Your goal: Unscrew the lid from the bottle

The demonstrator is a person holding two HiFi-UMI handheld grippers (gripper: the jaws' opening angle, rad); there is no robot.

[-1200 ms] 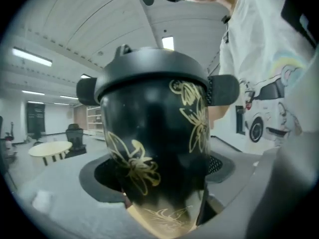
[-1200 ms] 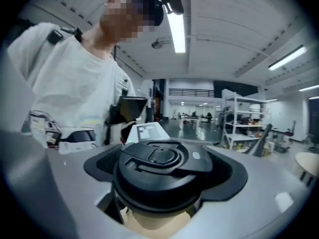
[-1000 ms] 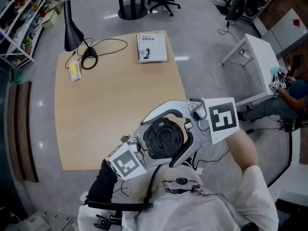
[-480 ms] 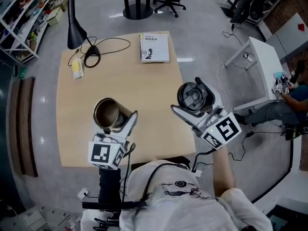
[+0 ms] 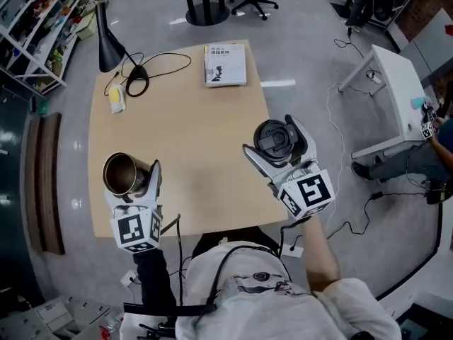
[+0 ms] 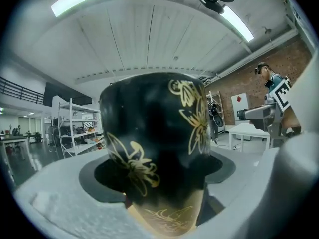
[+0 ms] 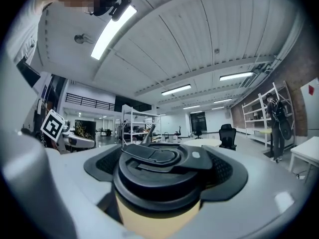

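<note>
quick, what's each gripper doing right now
left gripper: jaws closed on the bottle, its mouth open.
right gripper: jaws closed on the lid, which is off the bottle.

The person wears a white T-shirt (image 5: 297, 307) with a small dark print on the chest, and a thin black cable (image 5: 218, 275) runs across it. A long black sleeve (image 5: 152, 275) covers the left arm. The pale grey left hand-held gripper (image 5: 133, 181) and the matching right hand-held gripper (image 5: 277, 144) each carry a cube with black-and-white square markers.
</note>
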